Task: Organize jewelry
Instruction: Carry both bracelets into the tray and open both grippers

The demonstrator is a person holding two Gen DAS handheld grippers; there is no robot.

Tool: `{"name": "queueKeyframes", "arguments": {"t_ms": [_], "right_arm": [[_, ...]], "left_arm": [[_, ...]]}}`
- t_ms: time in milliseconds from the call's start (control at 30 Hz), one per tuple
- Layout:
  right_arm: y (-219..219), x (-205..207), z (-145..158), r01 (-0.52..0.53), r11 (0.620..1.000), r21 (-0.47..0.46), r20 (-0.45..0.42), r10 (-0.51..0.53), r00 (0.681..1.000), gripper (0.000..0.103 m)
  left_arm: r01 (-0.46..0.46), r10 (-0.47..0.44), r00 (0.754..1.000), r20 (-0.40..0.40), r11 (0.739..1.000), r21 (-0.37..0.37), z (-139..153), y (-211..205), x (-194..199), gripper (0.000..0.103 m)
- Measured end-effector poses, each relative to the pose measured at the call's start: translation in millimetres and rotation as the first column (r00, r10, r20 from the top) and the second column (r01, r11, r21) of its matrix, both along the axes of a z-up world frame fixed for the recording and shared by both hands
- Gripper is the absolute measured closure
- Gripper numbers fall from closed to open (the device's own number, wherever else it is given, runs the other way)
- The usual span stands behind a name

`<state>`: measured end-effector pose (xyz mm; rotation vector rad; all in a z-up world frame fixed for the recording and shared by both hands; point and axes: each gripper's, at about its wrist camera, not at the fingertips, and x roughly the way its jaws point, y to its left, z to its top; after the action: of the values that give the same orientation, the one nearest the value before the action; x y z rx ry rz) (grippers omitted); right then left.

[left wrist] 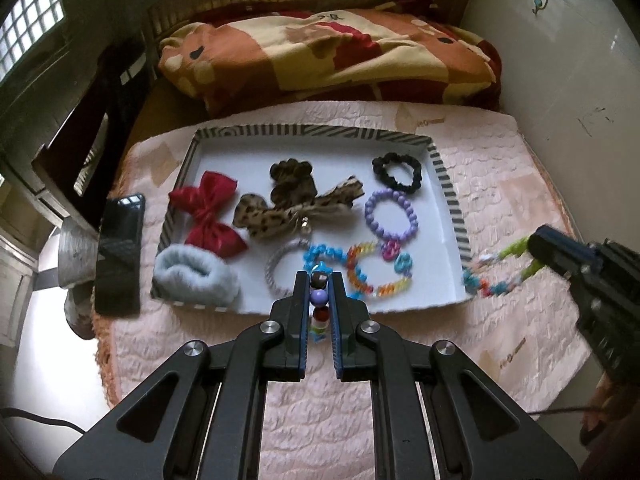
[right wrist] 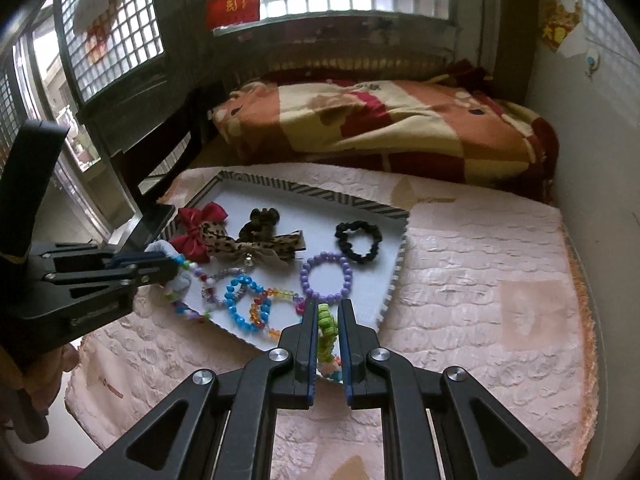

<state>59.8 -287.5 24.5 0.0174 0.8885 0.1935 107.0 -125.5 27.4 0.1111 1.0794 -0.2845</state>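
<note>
A white tray with a striped rim (left wrist: 444,168) (right wrist: 394,276) lies on a pink quilt. In it are a red bow (left wrist: 210,216), a leopard bow (left wrist: 288,210), a black scrunchie (left wrist: 398,172), a purple bead bracelet (left wrist: 390,216) and other bracelets. My left gripper (left wrist: 319,280) is shut on a mixed-bead bracelet (left wrist: 319,296) over the tray's near edge. My right gripper (right wrist: 328,312) is shut on a green braided bracelet (right wrist: 327,332). In the left wrist view it (left wrist: 536,248) holds that bracelet (left wrist: 500,276) just right of the tray.
A black phone (left wrist: 120,252) lies left of the tray. A folded red and yellow blanket (left wrist: 328,52) lies behind it. A white wall (left wrist: 580,80) runs along the right. A light blue fuzzy band (left wrist: 196,276) fills the tray's near left corner.
</note>
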Motion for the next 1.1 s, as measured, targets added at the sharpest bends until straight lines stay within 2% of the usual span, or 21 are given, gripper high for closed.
{"name": "queueKeyframes", "arguments": {"t_ms": [233,467,633,967,1033,1100], "right_arm": [[12.7,19.2,-23.1,-0.04,0.999,0.025,-0.053,0.041,0.998,0.094],[3.3,51.1,-52.6,-0.036,0.999,-0.001,-0.118,0.036,0.992,0.094],[-7.0,78.8,-74.8,-0.025,0.999,-0.039,-0.154,0.019,0.988,0.094],[-14.9,113.0,-93.4,-0.02,0.997,-0.071,-0.17,0.008,0.985,0.094],[-15.2,114.5,-96.2,-0.016,0.998,-0.068,-0.173,0.003,0.985,0.094],[-13.9,115.8,-99.1,-0.011,0.998,-0.061,-0.176,0.001,0.984,0.086]], "left_arm": [[0.0,0.0,1.0,-0.023,1.0,0.004,-10.4,-18.5,20.9,0.095],[-0.019,0.019,0.998,-0.058,1.0,0.016,-29.3,-26.6,42.2,0.095],[-0.054,0.058,0.995,-0.085,0.997,0.051,-49.7,-23.3,61.6,0.095],[-0.121,0.135,0.985,-0.103,0.984,0.13,-83.8,-9.9,90.5,0.095],[-0.127,0.142,0.984,-0.106,0.982,0.138,-88.1,-8.6,91.7,0.095],[-0.135,0.151,0.983,-0.105,0.98,0.145,-90.9,-6.3,92.1,0.095]]}}
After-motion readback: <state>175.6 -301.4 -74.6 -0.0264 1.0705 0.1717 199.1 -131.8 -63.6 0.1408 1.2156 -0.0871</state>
